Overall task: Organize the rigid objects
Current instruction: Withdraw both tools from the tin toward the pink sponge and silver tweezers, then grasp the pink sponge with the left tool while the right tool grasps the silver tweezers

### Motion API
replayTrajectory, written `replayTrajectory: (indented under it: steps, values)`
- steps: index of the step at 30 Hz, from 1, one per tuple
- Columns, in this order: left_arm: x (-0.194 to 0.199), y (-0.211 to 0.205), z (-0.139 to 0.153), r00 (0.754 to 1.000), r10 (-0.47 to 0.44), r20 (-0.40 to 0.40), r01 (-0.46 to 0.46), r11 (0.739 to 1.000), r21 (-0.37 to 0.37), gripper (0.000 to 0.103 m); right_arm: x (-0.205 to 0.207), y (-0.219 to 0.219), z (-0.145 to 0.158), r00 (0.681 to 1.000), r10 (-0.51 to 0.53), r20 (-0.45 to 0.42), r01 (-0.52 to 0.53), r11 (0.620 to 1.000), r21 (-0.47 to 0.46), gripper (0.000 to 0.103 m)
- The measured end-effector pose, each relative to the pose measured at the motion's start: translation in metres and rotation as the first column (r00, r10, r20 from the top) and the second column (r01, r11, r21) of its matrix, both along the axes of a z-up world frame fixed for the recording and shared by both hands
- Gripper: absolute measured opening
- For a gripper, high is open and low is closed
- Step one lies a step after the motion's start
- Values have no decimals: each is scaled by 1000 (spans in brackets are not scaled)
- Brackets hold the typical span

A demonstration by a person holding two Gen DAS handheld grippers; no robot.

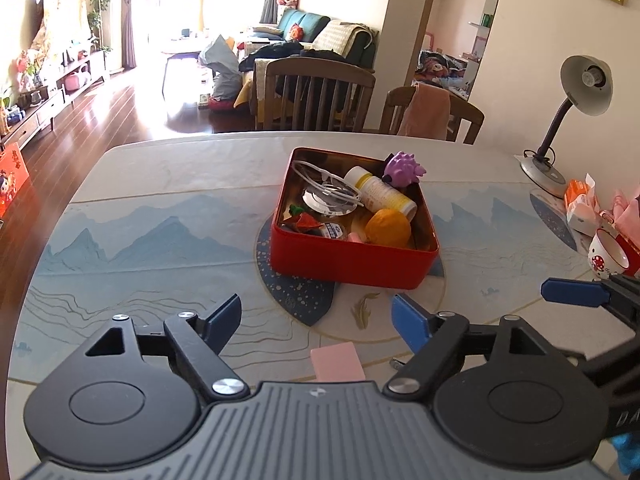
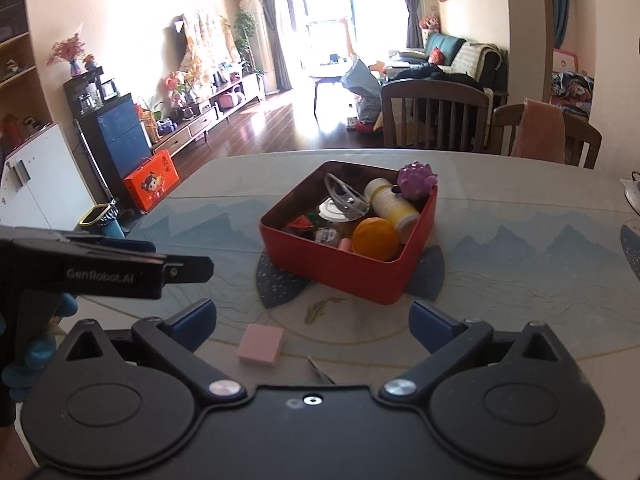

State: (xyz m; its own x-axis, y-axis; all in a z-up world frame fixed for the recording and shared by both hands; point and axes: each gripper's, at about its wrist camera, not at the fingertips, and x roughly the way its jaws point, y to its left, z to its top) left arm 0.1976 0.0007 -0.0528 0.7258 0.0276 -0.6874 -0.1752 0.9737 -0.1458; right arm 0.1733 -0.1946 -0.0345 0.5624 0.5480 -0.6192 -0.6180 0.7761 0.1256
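Observation:
A red tin box [image 1: 348, 264] [image 2: 340, 268] sits mid-table. It holds a purple spiky toy [image 1: 404, 166] [image 2: 416, 178], a white and yellow bottle [image 1: 380, 190] [image 2: 392, 204], an orange ball [image 1: 388, 226] [image 2: 374, 238], clear glasses [image 1: 328, 190] and small items. A pink block [image 1: 338, 362] [image 2: 260, 344] lies on the table in front of the box. A thin metal piece [image 2: 320, 372] lies beside it. My left gripper [image 1: 316, 320] is open and empty just above the pink block. My right gripper [image 2: 312, 320] is open and empty, with the block near its left finger.
A grey desk lamp [image 1: 560, 120] stands at the table's far right, with an orange packet [image 1: 580, 196] and a mushroom-print mug [image 1: 608, 252] near it. Two wooden chairs [image 1: 316, 92] stand behind the table. The left gripper's body [image 2: 100, 268] shows at the right wrist view's left.

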Motion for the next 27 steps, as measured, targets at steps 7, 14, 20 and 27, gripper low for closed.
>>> replayTrajectory:
  steps: [7,14,20,27]
  values:
    - [-11,0,-8,1000,18,-18,-19,1000,-13,83,-20,5,-12,998,43,55,-41,998,-44,103]
    - [-13,-1,-20,999,22,-48,-23,999,-32,83,-23,8,-31,998,61,26,-58,994,-96,103]
    - [-5,-4,-40,992,38,-117,-43,998,-43,83,-19,9,-48,997,71,1,-70,988,-139,102]
    - [11,-15,-60,986,29,-166,-36,999,-37,83,-7,11,-66,994,104,-22,-106,977,-187,96]
